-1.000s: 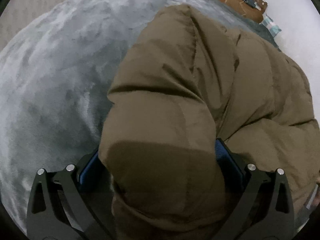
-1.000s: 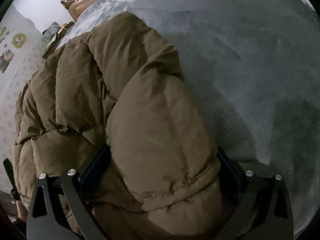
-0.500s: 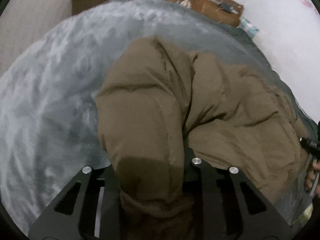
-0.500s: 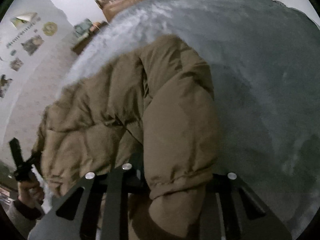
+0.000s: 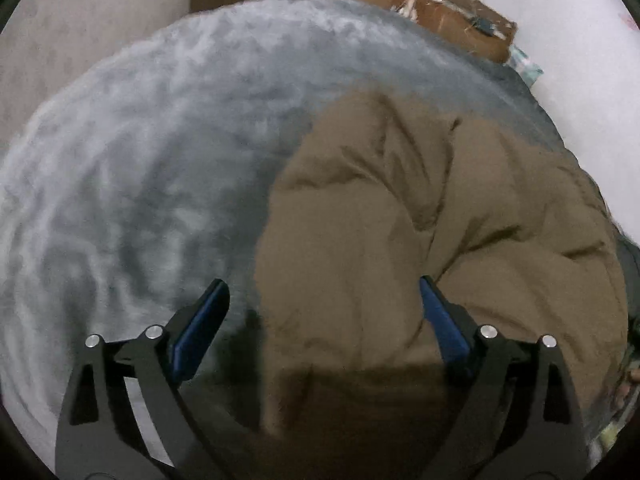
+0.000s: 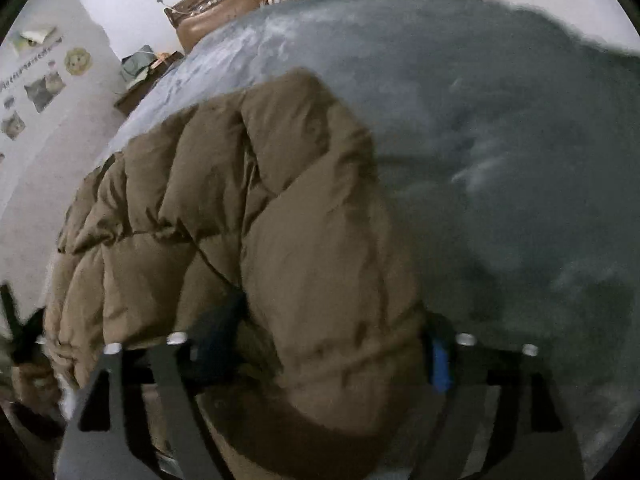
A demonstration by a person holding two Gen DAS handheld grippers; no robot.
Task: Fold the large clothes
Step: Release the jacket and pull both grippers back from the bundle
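The brown puffer jacket (image 5: 440,240) is lying bunched on the grey plush blanket (image 5: 140,200) covering the bed, with one padded sleeve (image 5: 344,272) running down toward 6 o'clock in the left wrist view and its mate (image 6: 320,272) doing the same in the right wrist view. It is looking soft, bulky and light — the quilted fill will likely spring back and the smooth shell may slip, so the firmer cuff end is probably the better place to take hold. The left gripper (image 5: 324,312) is standing wide, its blue pads (image 5: 200,328) flanking the sleeve with a gap at 9 o'clock. The right gripper (image 6: 332,344) is also spread around its sleeve — whether the pads are pressing the fabric I cannot tell through the blur. A brown headboard (image 5: 420,8) is sitting beyond at 12 o'clock.
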